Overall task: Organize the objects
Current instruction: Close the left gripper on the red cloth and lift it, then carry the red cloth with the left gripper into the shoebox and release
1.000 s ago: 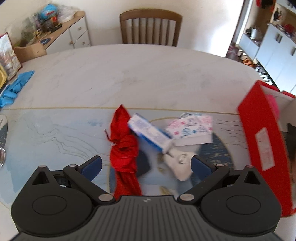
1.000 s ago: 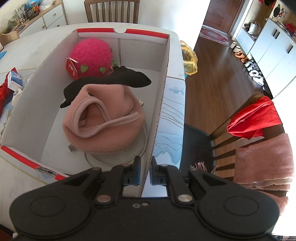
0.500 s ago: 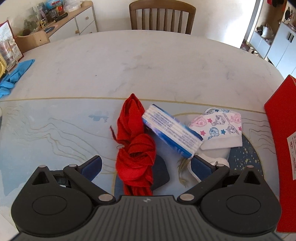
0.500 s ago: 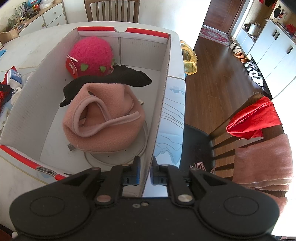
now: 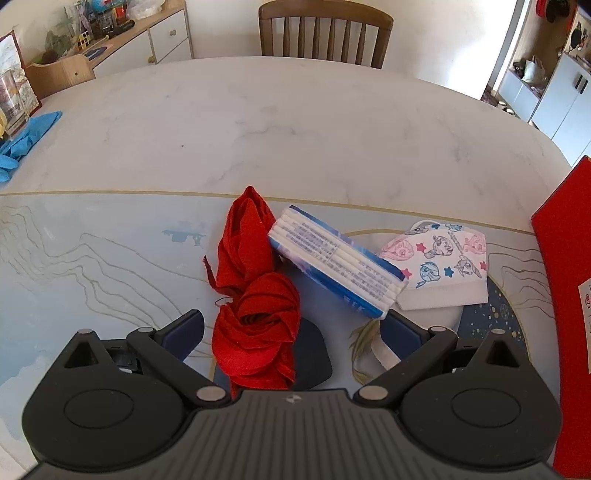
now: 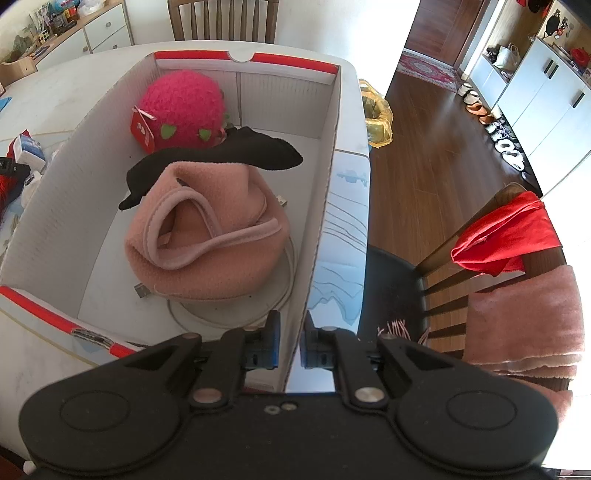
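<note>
My left gripper [image 5: 293, 328] is open and low over a small pile on the table. A crumpled red cloth [image 5: 255, 299] lies between its fingers, partly over a dark blue item [image 5: 312, 358]. A blue-and-white tissue pack [image 5: 336, 260] leans beside it, with a cartoon-print face mask [image 5: 439, 266] to the right. My right gripper [image 6: 290, 345] is shut on the near right wall of the white-and-red cardboard box [image 6: 325, 206]. Inside the box lie a pink fleece hat [image 6: 214, 236], a black sock [image 6: 236, 151] and a magenta fuzzy hat [image 6: 183, 107].
The box's red outer side [image 5: 565, 295] rises at the right of the left wrist view. A blue cloth [image 5: 26, 138] lies at the table's far left. A wooden chair [image 5: 325, 33] stands behind the table. Another chair draped with red and pink cloths [image 6: 517, 266] stands to the right.
My left gripper has come down closer to the pile and shifted left, so the red cloth now sits between its fingers. The right gripper has stayed still on the box wall.
</note>
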{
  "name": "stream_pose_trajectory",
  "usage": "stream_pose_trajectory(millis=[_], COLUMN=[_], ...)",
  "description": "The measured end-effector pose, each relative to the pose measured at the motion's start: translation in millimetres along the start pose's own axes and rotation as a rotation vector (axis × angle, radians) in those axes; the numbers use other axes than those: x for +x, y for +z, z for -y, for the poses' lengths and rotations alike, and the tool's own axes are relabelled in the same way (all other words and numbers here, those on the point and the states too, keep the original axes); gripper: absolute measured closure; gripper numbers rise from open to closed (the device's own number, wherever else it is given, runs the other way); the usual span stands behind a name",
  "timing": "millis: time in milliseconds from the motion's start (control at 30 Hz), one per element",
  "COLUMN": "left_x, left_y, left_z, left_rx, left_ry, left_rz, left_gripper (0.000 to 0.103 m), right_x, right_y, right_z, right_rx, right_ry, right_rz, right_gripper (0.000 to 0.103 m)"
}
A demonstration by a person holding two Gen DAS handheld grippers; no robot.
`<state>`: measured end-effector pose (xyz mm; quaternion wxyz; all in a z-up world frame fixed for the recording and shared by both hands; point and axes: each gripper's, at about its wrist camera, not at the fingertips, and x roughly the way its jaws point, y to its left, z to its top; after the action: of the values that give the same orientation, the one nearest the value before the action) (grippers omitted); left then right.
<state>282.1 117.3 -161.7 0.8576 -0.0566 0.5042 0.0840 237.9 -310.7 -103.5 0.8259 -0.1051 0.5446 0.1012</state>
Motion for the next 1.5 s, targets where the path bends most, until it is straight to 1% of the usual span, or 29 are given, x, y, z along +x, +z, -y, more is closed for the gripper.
stream_pose_trajectory(millis=[33,100,133,200,233,300,333,400,533,667,767,1000,1133,1233,1500], left_x=[0,-2,-3,-5,-6,-8,-9,-13,-22,-32,-42,-74,-93,-111,-153], left_y=[-1,-2,-3,-4,-4,-5,-6,-6,-9,-15,-21,-32,-35,-34,-24], left_z=[0,-1,-1,-2,-3,-6,-7,-11,-19,-26,-26,-18,-7,8,68], left_rx=[0.001,-0.004,-0.007,-0.001,0.001,-0.018,-0.03,-0.044,-0.058,-0.074,-0.067,-0.041,-0.017,0.022,0.137], left_ry=[-0.001,-0.011,-0.012,-0.004,0.0,-0.003,-0.009,-0.008,0.001,-0.011,-0.021,-0.069,-0.1,-0.122,-0.254], left_rz=[0.004,0.009,0.011,0.017,0.019,0.018,0.018,0.018,0.014,0.019,0.023,0.022,0.032,0.061,0.105], left_gripper=[0.004,0.015,0.018,0.028,0.031,0.046,0.05,0.067,0.069,0.071,0.071,0.071,0.071,0.071,0.071], right_x=[0,0,0,0,0,0,0,0,0,0,0,0,0,0,0], right_y=[-1,-1,-2,-1,-2,-2,-2,-1,-2,-1,-1,-1,-1,-1,-1], right_z=[0,1,1,1,1,0,1,0,0,0,0,0,0,0,0], right_rx=[0.0,0.002,0.002,0.002,0.003,0.003,0.002,0.003,0.003,0.004,0.005,0.005,0.005,0.005,0.002], right_ry=[-0.002,-0.002,-0.002,-0.003,-0.002,-0.003,-0.004,-0.003,-0.003,-0.002,-0.001,-0.001,-0.001,-0.001,-0.003], right_rz=[0.0,0.001,0.0,0.001,0.0,0.0,0.0,0.0,0.001,0.0,0.001,0.001,0.001,0.001,0.001], right_gripper=[0.094,0.095,0.095,0.095,0.095,0.095,0.095,0.095,0.095,0.095,0.096,0.096,0.096,0.096,0.097])
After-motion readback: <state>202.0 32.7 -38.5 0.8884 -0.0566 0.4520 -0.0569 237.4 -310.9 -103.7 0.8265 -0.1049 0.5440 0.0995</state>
